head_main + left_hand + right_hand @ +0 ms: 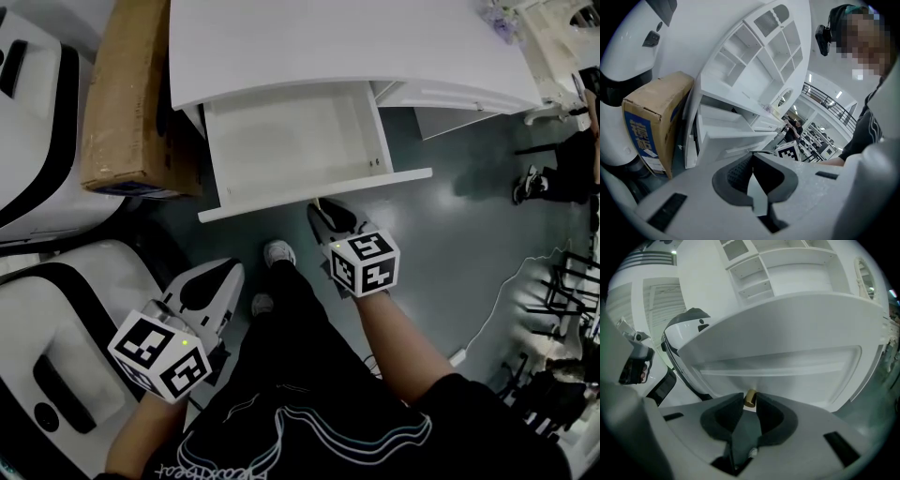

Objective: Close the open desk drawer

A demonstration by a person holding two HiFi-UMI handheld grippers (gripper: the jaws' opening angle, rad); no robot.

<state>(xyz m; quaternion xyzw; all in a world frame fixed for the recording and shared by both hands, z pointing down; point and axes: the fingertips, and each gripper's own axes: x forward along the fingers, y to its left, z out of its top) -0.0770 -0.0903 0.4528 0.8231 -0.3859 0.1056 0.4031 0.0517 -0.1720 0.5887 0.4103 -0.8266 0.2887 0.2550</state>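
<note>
The white desk [328, 47] has its drawer [291, 141] pulled out and empty, with the front panel [281, 202] nearest me. My right gripper [319, 208] reaches the middle of that panel. In the right gripper view its fingertips [750, 401] are shut on the small brass knob [750, 397] of the drawer front [787, 366]. My left gripper [230, 272] hangs lower left, away from the drawer, with its jaws [752, 159] shut and nothing in them. The left gripper view shows the open drawer [726, 131] from the side.
A cardboard box [131, 94] stands against the desk's left side. White and black machines [56, 319] fill the left. My shoes [278, 251] are on the grey floor below the drawer. Another person's foot [528, 183] is at the right, with cables and stands beyond.
</note>
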